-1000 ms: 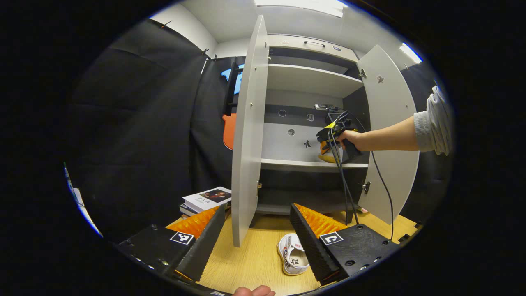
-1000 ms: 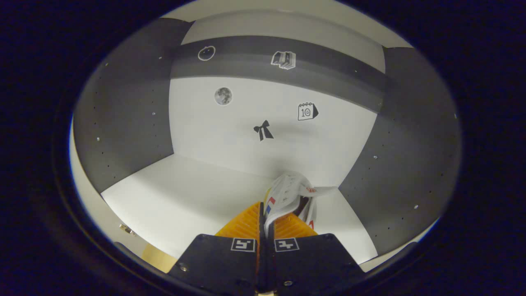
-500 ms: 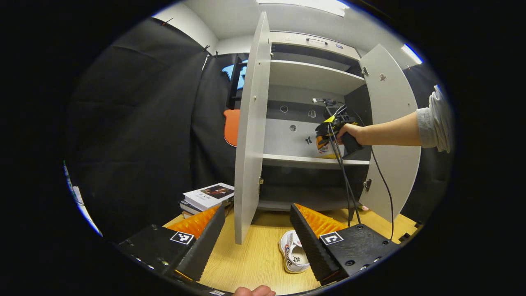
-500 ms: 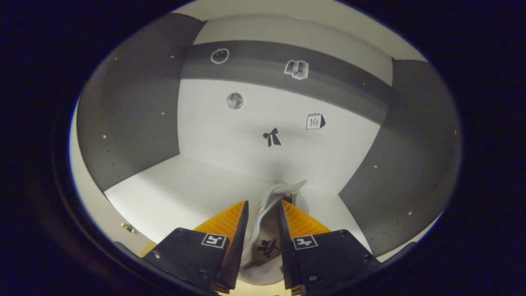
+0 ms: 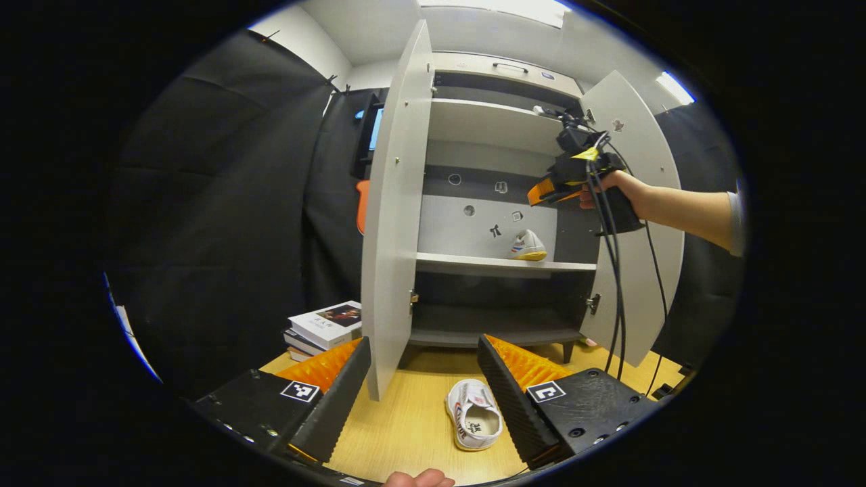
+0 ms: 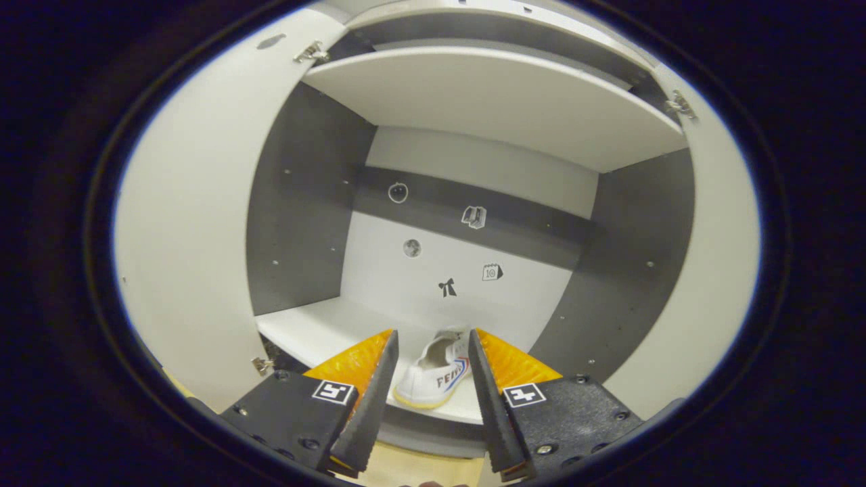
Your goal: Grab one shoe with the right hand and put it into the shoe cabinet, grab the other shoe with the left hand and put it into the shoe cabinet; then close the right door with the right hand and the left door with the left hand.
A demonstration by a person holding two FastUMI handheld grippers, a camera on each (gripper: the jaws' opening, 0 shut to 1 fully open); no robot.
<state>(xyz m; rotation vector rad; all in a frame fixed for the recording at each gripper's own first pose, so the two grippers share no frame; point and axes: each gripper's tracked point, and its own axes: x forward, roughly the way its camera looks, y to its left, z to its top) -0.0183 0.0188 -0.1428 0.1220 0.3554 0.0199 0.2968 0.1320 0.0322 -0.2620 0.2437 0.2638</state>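
A white canvas shoe (image 6: 433, 375) sits on the cabinet's (image 5: 497, 128) smooth pale middle shelf at 6 o'clock, seen between the empty, parted right gripper (image 6: 433, 399), while the left gripper (image 5: 424, 379) gapes above the second shoe (image 5: 473, 423) on the wood-grain floor (image 5: 406, 433).

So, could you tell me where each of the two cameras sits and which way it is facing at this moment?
Left gripper view: rides the left gripper, low over the wooden floor, facing the open shoe cabinet; its own fingers frame the shoe on the floor, and the right gripper and forearm show farther off.
Right gripper view: rides the right gripper, outside the cabinet front, looking in and slightly down at the shoe on the shelf between its open fingers.
Shared: cabinet, that shelf shoe, both open doors.
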